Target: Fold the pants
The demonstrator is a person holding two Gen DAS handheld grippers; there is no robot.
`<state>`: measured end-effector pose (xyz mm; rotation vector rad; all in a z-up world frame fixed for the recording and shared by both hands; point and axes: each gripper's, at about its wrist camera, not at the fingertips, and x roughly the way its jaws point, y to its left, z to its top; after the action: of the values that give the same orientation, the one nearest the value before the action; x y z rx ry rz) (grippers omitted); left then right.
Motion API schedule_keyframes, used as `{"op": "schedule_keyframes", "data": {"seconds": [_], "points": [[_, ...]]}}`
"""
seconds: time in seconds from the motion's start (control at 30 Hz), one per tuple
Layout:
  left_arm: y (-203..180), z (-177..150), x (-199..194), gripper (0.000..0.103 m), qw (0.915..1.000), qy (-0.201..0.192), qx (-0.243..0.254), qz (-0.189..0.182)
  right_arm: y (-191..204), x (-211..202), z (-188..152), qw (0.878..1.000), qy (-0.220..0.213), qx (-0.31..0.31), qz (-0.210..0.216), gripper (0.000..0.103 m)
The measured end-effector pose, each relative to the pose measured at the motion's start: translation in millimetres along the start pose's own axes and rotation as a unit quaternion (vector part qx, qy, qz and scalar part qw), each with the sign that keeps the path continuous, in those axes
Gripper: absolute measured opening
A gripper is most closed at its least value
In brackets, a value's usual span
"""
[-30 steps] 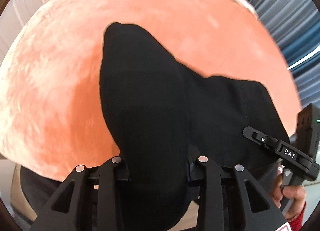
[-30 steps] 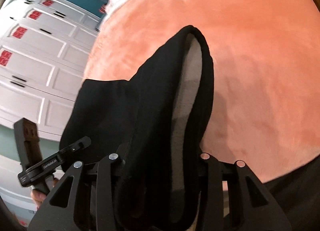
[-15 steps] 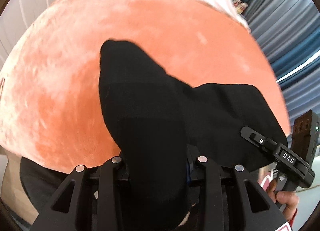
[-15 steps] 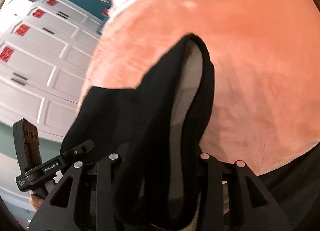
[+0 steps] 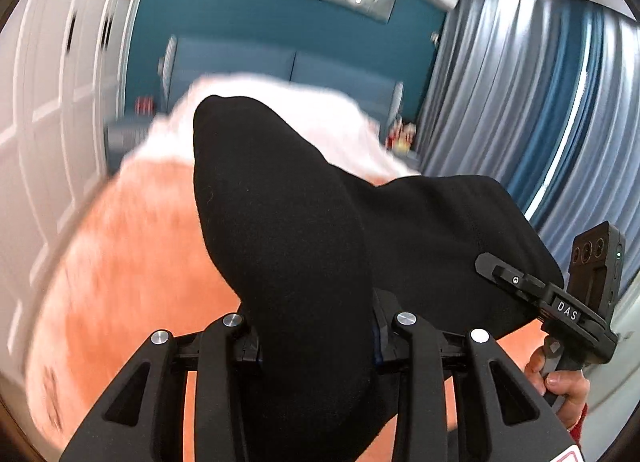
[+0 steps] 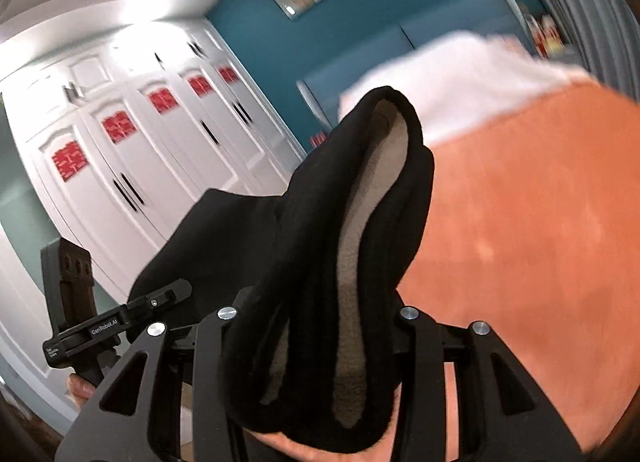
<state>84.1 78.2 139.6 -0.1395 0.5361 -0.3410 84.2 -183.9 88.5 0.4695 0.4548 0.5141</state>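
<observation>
The black pants point(image 5: 280, 222) hang lifted above the orange blanket point(image 5: 120, 262), stretched between both grippers. My left gripper point(image 5: 316, 338) is shut on a thick bunch of the black fabric, which bulges forward over its fingers. At the right edge of the left wrist view, the right gripper point(image 5: 492, 266) holds the other end, with a hand under it. In the right wrist view my right gripper point(image 6: 316, 326) is shut on a folded bunch of the pants point(image 6: 360, 202), whose grey fleece lining shows. The left gripper point(image 6: 176, 290) appears at the lower left.
The orange blanket point(image 6: 540, 222) covers a bed with white bedding point(image 5: 320, 114) at its far end and a blue headboard point(image 5: 280, 62) behind. White wardrobe doors point(image 6: 120, 142) stand to the left, grey-blue curtains point(image 5: 540, 102) to the right.
Both grippers have risen and tilted up, carrying the pants off the blanket. The far wall, wardrobe and curtains now fill the views where only the blanket showed.
</observation>
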Motion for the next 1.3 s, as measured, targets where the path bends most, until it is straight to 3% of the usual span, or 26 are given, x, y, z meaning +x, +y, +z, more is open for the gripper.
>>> {"op": "schedule_keyframes", "data": {"seconds": [0.13, 0.27, 0.47, 0.6, 0.77, 0.93, 1.03, 1.27, 1.3], "points": [[5, 62, 29, 0.033, 0.9982, -0.052, 0.023, 0.02, 4, 31, 63, 0.998, -0.052, -0.038, 0.005, 0.037], [18, 102, 71, 0.033, 0.9971, -0.066, 0.021, 0.03, -9, 68, 112, 0.996, -0.078, -0.047, 0.007, 0.037], [40, 150, 147, 0.033, 0.9952, -0.081, 0.028, 0.047, -47, 132, 156, 0.995, -0.087, -0.048, 0.002, 0.037], [63, 154, 218, 0.034, 0.996, -0.059, 0.029, 0.061, -91, 186, 165, 0.996, -0.079, -0.027, -0.005, 0.037], [97, 122, 315, 0.035, 0.9955, -0.018, 0.035, 0.086, -157, 267, 142, 0.999, -0.038, 0.017, -0.02, 0.037], [129, 70, 404, 0.037, 0.9919, 0.038, 0.039, 0.114, -230, 342, 93, 0.998, 0.014, 0.047, -0.046, 0.037], [155, 30, 456, 0.037, 0.9902, 0.082, 0.019, 0.111, -268, 376, 58, 0.995, 0.044, 0.064, -0.063, 0.037], [197, -69, 527, 0.04, 0.9748, 0.185, -0.011, 0.124, -344, 427, -32, 0.979, 0.125, 0.127, -0.102, 0.038], [199, -84, 533, 0.048, 0.9711, 0.197, -0.013, 0.135, -355, 432, -49, 0.974, 0.143, 0.135, -0.116, 0.043]]}}
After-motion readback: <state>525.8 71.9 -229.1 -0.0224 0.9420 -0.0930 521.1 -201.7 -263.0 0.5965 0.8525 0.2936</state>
